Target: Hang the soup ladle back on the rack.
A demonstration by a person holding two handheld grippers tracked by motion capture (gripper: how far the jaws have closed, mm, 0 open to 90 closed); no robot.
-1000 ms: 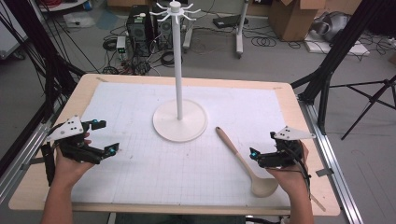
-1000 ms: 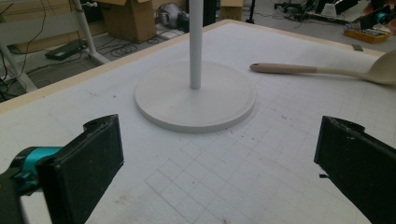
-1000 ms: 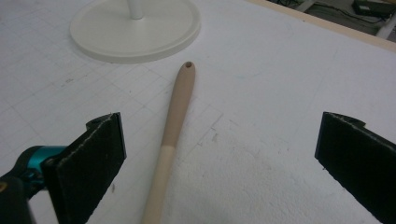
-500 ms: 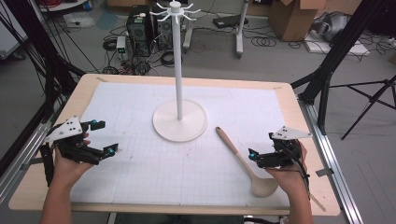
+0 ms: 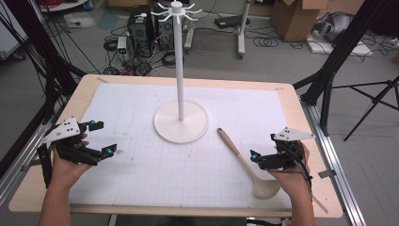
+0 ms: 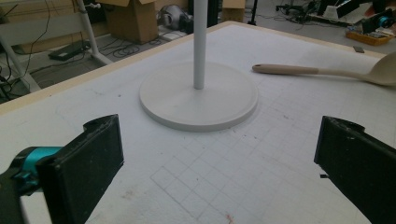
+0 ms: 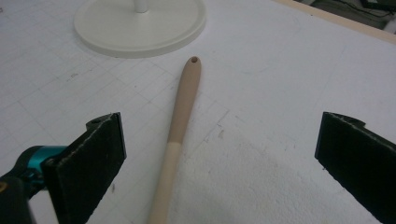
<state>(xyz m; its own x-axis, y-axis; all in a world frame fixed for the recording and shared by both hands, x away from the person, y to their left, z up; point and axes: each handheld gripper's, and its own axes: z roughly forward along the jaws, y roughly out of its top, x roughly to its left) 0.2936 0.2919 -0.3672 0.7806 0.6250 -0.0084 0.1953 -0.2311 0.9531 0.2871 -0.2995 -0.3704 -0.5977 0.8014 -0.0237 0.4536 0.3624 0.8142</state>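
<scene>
A white stand (image 5: 180,120) with a round base, a tall pole and hooks on top rises at the middle of the white mat; its base (image 6: 198,95) (image 7: 140,23) appears in both gripper views. A wooden spoon (image 5: 244,160) lies right of it, handle toward the base, bowl near the front edge. My right gripper (image 5: 256,157) hovers open just right of the spoon; the handle (image 7: 180,121) runs up between its jaws, nearer the left one. My left gripper (image 5: 104,139) is open over the mat's left side, empty, facing the stand and the spoon (image 6: 327,71).
The white gridded mat (image 5: 141,179) covers a wooden table (image 5: 28,188) with metal rails at both sides. Black tripod legs (image 5: 329,84) stand off the right edge. Computers, cables and cardboard boxes (image 5: 296,19) sit on the floor behind.
The right gripper has edged slightly left toward the spoon. The left gripper and the spoon have not visibly moved.
</scene>
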